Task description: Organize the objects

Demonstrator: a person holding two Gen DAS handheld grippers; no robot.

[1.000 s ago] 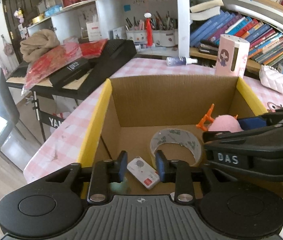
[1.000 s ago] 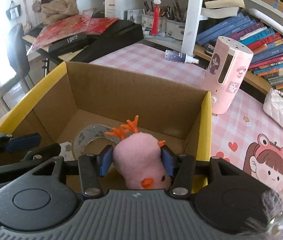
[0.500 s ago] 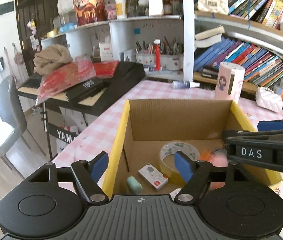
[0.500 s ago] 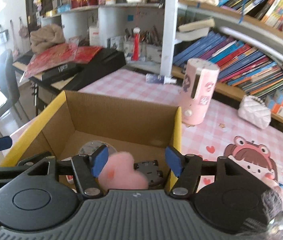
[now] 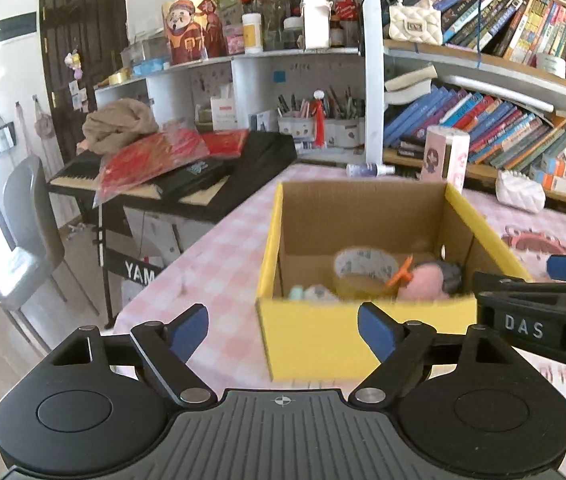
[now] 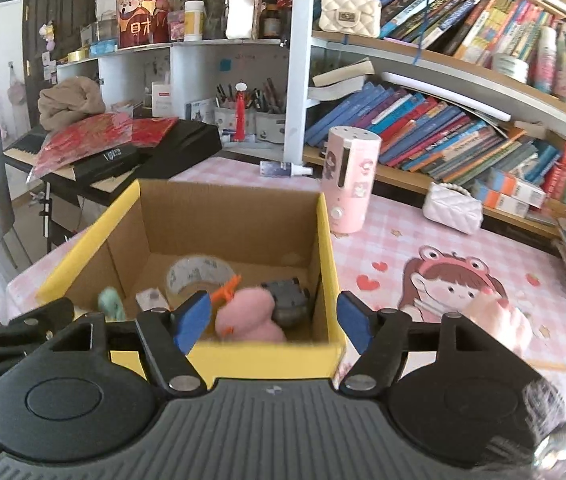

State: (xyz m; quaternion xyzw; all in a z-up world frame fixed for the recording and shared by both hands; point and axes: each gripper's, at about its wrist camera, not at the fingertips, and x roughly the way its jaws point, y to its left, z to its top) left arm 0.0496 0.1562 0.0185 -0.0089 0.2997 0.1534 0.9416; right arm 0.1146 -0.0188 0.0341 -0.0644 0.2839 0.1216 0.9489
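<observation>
the right gripper (image 6: 269,322) and left gripper (image 5: 283,330) have just been opening, nothing between their jaws. the pink plush toy (image 6: 253,314) lies in the cardboard box (image 6: 329,240); it looks soft and light, best pinched around its middle.

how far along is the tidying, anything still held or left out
Done: the pink plush, tape roll, a grey toy and small items lie in the yellow box. In hand: nothing; the left gripper and right gripper have just been opening, jaws empty. Possibly left: spray bottle, pink canister.
</observation>
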